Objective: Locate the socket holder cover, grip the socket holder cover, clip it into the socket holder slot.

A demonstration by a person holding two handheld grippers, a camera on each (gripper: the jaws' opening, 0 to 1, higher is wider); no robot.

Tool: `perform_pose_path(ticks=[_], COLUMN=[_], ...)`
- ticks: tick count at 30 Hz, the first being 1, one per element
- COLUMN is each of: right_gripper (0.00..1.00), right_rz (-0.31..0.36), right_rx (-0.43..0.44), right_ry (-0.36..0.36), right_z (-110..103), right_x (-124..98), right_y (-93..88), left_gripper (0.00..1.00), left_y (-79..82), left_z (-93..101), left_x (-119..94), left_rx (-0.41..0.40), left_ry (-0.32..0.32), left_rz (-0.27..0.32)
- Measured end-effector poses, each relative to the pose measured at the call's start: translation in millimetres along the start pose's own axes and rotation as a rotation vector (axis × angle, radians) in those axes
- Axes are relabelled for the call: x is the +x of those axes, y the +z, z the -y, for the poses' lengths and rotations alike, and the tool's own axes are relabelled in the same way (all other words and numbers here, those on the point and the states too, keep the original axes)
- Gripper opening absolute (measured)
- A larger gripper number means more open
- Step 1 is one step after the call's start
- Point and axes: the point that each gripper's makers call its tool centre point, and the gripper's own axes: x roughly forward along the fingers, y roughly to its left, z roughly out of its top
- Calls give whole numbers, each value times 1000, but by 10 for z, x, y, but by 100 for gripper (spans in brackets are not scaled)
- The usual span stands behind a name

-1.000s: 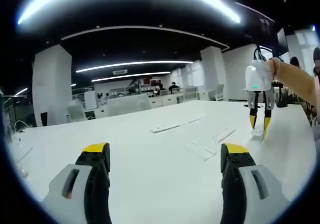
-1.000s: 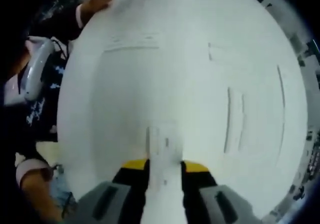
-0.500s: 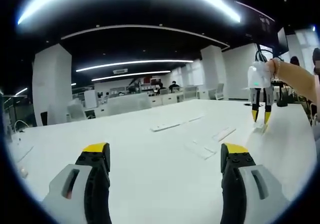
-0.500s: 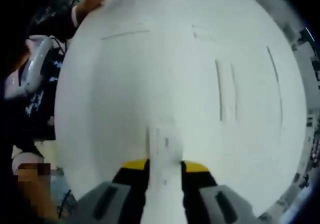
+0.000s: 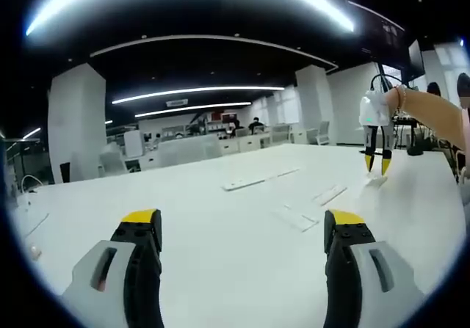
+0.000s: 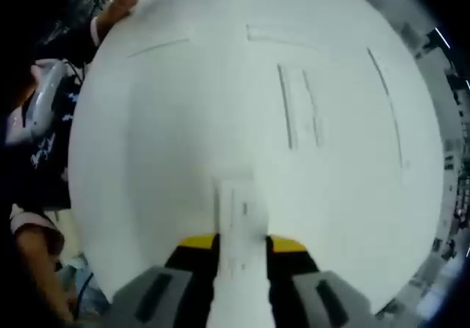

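My right gripper (image 6: 240,241) is shut on a flat white socket holder cover (image 6: 238,205), which sticks forward from between the yellow-tipped jaws above the white table (image 6: 147,159). In the left gripper view that right gripper (image 5: 376,166) hangs at the far right, pointing down, with the cover (image 5: 375,182) under its tips, just above the table. A white two-rail holder part (image 6: 297,106) lies further out on the table. My left gripper (image 5: 242,221) stands open low over the table (image 5: 220,254), nothing between its jaws.
Several more white strips lie on the table: a long one (image 5: 250,183), a short one (image 5: 328,195) and a flat piece (image 5: 294,219). A thin strip (image 6: 386,104) lies near the far edge. A person's sleeve and arm (image 6: 33,232) are at the table's left edge.
The right gripper has risen from the table with the cover held in it and shifted a little. The left gripper has not moved.
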Motion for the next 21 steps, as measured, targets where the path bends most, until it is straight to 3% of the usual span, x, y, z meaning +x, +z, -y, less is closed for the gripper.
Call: perform_pose_path(ticks=[9, 21], right_gripper=[28, 28], right_rz=[-38, -39], right_rx=[12, -3], right_ry=[-2, -22], right_z=[161, 340], right_x=[24, 66], right_y=[-87, -91], left_gripper=[90, 90], left_y=[-32, -53], left_z=[3, -6], left_x=[13, 22], left_rx=[4, 8], left_ry=[1, 6], left_rz=[-13, -24])
